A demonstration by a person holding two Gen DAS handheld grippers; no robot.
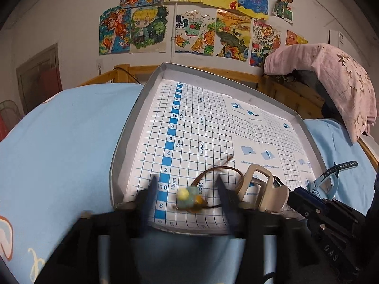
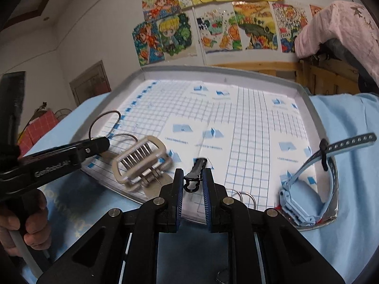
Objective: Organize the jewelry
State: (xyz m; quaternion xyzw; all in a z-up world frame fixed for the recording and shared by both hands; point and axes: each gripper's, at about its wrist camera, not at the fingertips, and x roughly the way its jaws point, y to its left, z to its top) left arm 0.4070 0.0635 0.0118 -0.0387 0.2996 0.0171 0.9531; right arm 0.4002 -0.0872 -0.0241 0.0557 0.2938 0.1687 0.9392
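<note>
A brown cord bracelet with yellow, green and amber beads (image 1: 190,197) lies on the grid-lined tray (image 1: 132,127) between my left gripper's (image 1: 187,198) open fingers. A beige hair claw clip (image 1: 259,187) lies just right of it, also in the right wrist view (image 2: 139,163). My right gripper (image 2: 193,179) is shut on a black hair clip (image 2: 197,169) above the tray's (image 2: 315,118) near edge. A light blue watch (image 2: 305,189) lies in the tray's right corner. Two small metal rings (image 2: 244,196) lie near the right fingers.
The tray rests on a blue bedsheet (image 1: 66,142). A wooden bed frame (image 1: 236,73) and a pink cloth (image 1: 331,80) stand behind it. Children's drawings (image 1: 189,16) cover the wall. The left gripper's body (image 2: 47,161) and the hand holding it show in the right wrist view.
</note>
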